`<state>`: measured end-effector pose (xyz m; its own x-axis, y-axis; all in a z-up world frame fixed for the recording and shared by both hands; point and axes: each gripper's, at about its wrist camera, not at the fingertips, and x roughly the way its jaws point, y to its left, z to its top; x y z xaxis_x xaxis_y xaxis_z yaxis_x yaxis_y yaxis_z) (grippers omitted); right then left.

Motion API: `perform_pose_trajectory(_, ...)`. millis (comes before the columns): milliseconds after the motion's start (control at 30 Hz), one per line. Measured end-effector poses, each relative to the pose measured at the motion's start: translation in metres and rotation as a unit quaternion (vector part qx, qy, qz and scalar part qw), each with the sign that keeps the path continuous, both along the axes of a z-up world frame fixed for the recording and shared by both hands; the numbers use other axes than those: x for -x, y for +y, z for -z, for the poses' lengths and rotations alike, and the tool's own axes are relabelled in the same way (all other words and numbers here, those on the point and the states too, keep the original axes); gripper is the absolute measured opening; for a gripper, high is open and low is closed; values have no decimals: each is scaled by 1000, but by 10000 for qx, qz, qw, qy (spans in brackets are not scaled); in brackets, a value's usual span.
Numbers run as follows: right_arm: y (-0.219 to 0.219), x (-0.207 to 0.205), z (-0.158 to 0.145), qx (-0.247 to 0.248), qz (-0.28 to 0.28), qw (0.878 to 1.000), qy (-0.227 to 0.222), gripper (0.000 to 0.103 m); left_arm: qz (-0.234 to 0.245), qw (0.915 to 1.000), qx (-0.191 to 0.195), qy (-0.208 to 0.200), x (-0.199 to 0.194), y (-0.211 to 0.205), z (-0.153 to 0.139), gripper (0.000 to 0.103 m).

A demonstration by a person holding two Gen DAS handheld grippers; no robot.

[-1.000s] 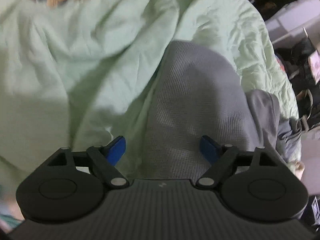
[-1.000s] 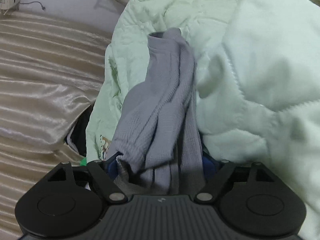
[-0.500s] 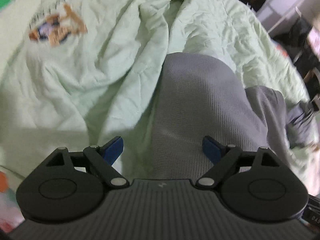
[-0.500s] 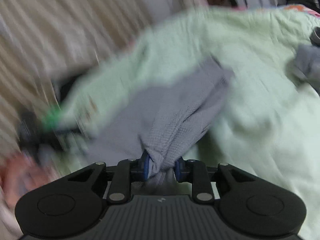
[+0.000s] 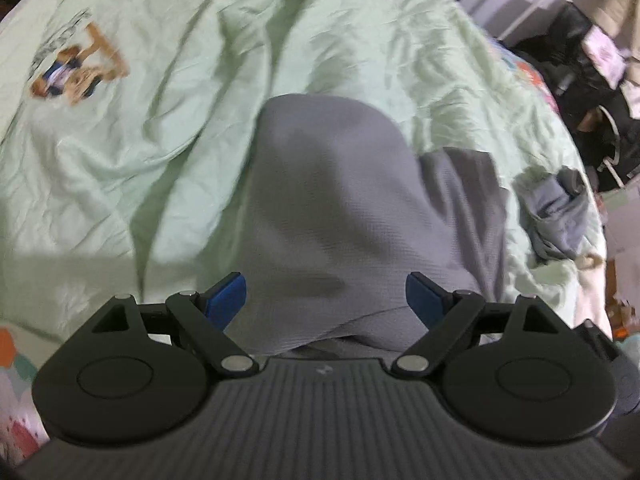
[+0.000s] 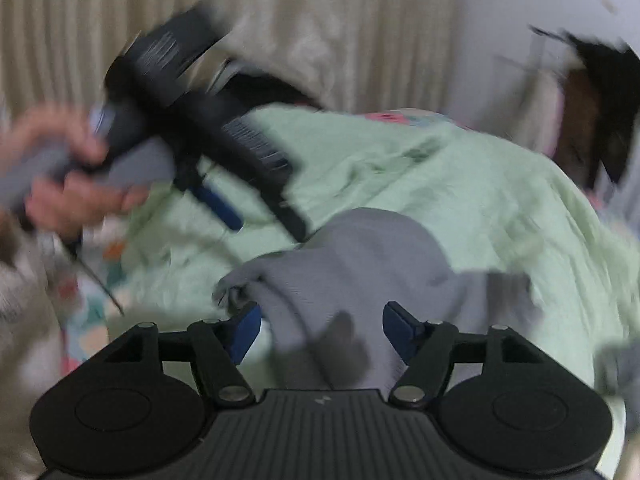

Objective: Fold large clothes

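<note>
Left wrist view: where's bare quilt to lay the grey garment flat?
Free: the pale green quilt between the cartoon print and the grey waffle-knit garment, and above the garment. Crowded: right edge, where a bunched grey-blue cloth sits beside dark clutter.

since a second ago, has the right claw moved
Yes: the right claw swung from beside the beige curtain to face it, jaws just reopening around the grey garment.

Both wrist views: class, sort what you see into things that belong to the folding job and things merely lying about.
Job: grey knit garment; left gripper; right gripper, jaws just opening, cloth loose between them.
Lying about: green quilt; crumpled grey cloth; curtain.
</note>
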<state>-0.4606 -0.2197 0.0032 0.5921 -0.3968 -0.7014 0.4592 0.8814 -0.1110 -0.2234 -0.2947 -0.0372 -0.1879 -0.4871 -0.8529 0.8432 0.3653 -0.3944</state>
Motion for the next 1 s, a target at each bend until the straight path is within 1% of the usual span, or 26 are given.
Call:
perform_pose_trajectory(33, 0, -13, 10, 191, -80, 9996, 187, 69, -68, 10000, 4, 29, -5, 3, 1, 88)
perform_pose_trajectory(100, -4, -24, 21, 355, -14, 9988, 346, 69, -157, 9998, -2, 98, -12, 8, 4, 88)
perform_pose_trajectory(133, -10, -30, 28, 304, 72, 9985, 453, 69, -178, 9998, -9, 129, -15, 9, 5, 88)
perform_pose_trajectory(200, -16, -31, 31, 110, 143, 9987, 472, 69, -141, 9997, -43, 215, -18, 9, 10, 88)
perform_pose_trajectory(267, -21, -28, 31, -147, 151, 9985, 509, 69, 23, 9989, -128, 458, -21, 6, 18, 88)
perform_pose_trajectory(300, -21, -26, 29, -258, 60, 9979, 597, 68, 62, 9984, -150, 534, -22, 5, 21, 88)
perform_pose_trajectory(333, -14, -24, 27, -143, -218, 9963, 825, 69, 4, 9974, -150, 701, -24, 4, 25, 88)
perform_pose_trajectory(367, -11, -27, 28, -79, -310, 9954, 899, 67, -93, 9954, -150, 943, -28, 3, 32, 88)
perform_pose_trajectory(433, -3, -30, 31, 208, -406, 9943, 966, 68, -216, 9911, -152, 1306, -32, 3, 40, 88)
perform_pose_trajectory(467, -2, -32, 33, 233, -375, 9945, 954, 67, -265, 9888, -146, 1460, -33, 4, 43, 88)
perform_pose_trajectory(500, -10, -33, 31, 9, -228, 9965, 804, 64, -300, 9868, -129, 1586, -34, 5, 44, 88)
perform_pose_trajectory(567, -32, -34, 25, -570, 134, 9974, 420, 51, -339, 9854, -56, 1670, -36, 7, 42, 88)
perform_pose_trajectory(600, -47, -31, 22, -992, 385, 9942, 132, 50, -374, 9853, -2, 1664, -36, 9, 40, 88)
perform_pose_trajectory(633, -70, -20, 19, -1572, 719, 9844, -318, 48, -415, 9853, 58, 1659, -37, 10, 37, 89)
perform_pose_trajectory(667, -76, -17, 20, -1739, 825, 9802, -454, 47, -453, 9848, 127, 1673, -38, 12, 35, 92)
perform_pose_trajectory(767, -90, -5, 20, -1842, 1212, 9724, -758, 47, -499, 9804, 282, 1883, -38, 12, 33, 93)
perform_pose_trajectory(867, -106, 6, 26, -2275, 1588, 9535, -1182, 47, -406, 9761, 418, 2093, -32, 8, 32, 93)
perform_pose_trajectory(933, -112, 8, 29, -2288, 1675, 9503, -1285, 48, -295, 9750, 531, 2139, -24, 5, 30, 94)
perform_pose_trajectory(1000, -111, 6, 30, -2162, 1544, 9564, -1213, 49, -208, 9766, 468, 2088, -14, 0, 34, 95)
